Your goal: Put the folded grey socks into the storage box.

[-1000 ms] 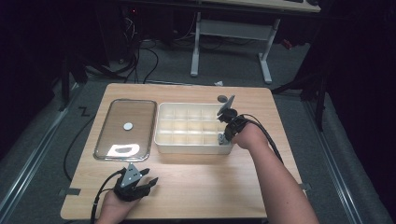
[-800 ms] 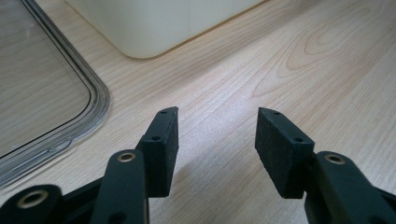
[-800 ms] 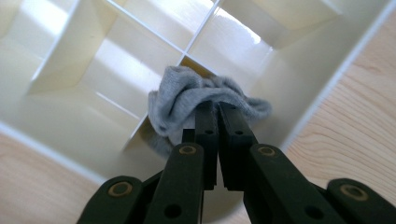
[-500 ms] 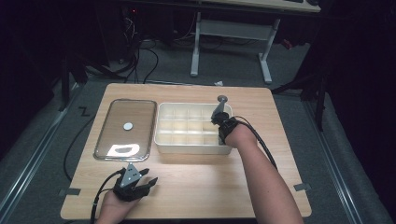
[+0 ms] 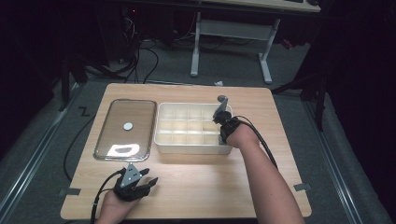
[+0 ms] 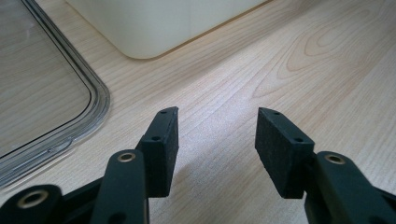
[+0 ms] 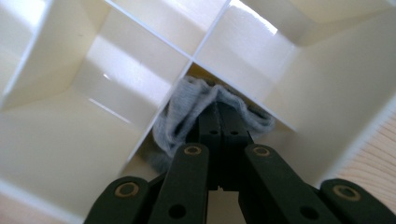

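Note:
A cream divided box (image 5: 194, 148) stands in the middle of the table. My right gripper (image 5: 223, 125) reaches down into a compartment at the box's right end. In the right gripper view the jaws (image 7: 222, 109) are shut on a piece of grey cloth (image 7: 182, 116), which bunches against the compartment's white dividers (image 7: 149, 35). My left gripper (image 5: 147, 183) rests near the table's front left edge. Its jaws (image 6: 217, 135) are open, with nothing but bare wood between them.
A clear lid (image 5: 126, 128) with a small white round spot lies flat to the left of the box; its rim (image 6: 93, 98) and the box's corner (image 6: 154, 23) lie just ahead of the left jaws. Cables trail from both hands. A desk frame stands behind the table.
My right hand has sunk and shifted slightly left, bringing the grey cloth down into the box's right end. The left hand has stayed put.

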### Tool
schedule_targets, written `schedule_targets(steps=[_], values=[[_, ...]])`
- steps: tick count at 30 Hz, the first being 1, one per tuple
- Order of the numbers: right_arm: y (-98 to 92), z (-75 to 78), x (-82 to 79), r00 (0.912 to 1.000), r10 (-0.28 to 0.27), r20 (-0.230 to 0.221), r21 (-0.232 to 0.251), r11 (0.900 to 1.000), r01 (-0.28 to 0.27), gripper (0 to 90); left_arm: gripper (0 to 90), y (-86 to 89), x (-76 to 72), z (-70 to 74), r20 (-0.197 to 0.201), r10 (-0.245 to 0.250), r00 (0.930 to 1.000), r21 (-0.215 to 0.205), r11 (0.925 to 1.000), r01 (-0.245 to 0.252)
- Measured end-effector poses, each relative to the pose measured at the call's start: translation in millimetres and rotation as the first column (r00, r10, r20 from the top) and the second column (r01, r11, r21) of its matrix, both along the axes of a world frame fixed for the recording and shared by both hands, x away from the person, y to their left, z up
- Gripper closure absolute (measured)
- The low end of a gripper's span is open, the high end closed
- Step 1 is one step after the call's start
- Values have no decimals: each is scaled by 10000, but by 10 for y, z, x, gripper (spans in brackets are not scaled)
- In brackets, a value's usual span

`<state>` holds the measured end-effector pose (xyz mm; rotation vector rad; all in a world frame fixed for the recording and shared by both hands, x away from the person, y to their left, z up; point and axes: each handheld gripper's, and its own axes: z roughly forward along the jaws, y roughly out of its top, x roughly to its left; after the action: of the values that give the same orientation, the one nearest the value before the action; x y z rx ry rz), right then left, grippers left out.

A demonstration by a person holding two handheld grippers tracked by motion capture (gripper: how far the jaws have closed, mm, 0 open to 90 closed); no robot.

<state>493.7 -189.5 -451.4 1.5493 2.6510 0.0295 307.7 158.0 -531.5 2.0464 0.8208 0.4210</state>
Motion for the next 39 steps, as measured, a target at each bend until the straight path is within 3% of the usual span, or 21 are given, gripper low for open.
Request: schedule_targets(steps=[6,9,12,14,18,21,23,25,26,29,30,31,32,33,35,37,39], values=[[-117,287,-121,9963,-213,838,891,9959,138,856,498,-5,-7,3,34,-46,10000,18,10000,46],[-155,358,-204,9928,-264,1166,1437,9896,95,816,497,1,-9,1,96,-24,10000,-31,10000,25],[-198,385,-283,9847,-64,1742,1569,9874,-213,793,498,8,-7,1,69,-21,10000,-19,10000,21],[-233,392,-338,9732,-162,2295,1637,9863,-222,787,498,9,-10,3,111,19,9999,-22,10000,-18],[-301,414,-435,9557,-247,2934,1986,9794,-357,767,498,9,-17,21,261,216,9994,97,9997,-218],[-374,442,-542,9344,-542,3521,2633,9638,-433,745,498,19,-11,36,248,304,9992,-23,9995,-304],[-418,444,-604,9253,-742,3718,2967,9540,-428,722,498,28,-8,52,227,346,9991,-141,9993,-343],[-453,442,-679,9066,-707,4159,2905,9551,-588,692,494,37,-10,65,227,322,9992,-237,9992,-317],[-482,436,-714,8984,-799,4319,3042,9506,-617,675,486,38,-15,69,271,316,9991,-211,9993,-310],[-531,414,-829,8771,-744,4746,3055,9484,-848,647,466,42,-31,77,356,283,9990,-217,9994,-275],[-558,394,-874,8742,-959,4761,3371,9380,-807,634,465,49,-34,79,320,273,9991,-243,9994,-266],[-577,374,-907,8740,-955,4764,3468,9339,-869,631,463,53,-37,79,298,274,9992,-275,9993,-266],[-593,350,-947,8671,-915,4896,3485,9321,-984,631,462,55,-39,79,298,284,9992,-285,9992,-275],[-603,332,-975,8682,-968,4866,3595,9280,-980,626,461,60,-46,83,306,302,9991,-288,9992,-293],[-622,280,-1058,8590,-951,5031,3686,9226,-1138,624,459,70,-64,94,358,295,9989,-300,9991,-285],[-646,215,-1138,8499,-1046,5164,3954,9095,-1284,613,454,73,-84,104,448,300,9985,-271,9992,-288],[-645,140,-1240,8373,-1093,5357,3970,9078,-1354,593,442,68,-94,116,559,307,9980,-287,9992,-291]])
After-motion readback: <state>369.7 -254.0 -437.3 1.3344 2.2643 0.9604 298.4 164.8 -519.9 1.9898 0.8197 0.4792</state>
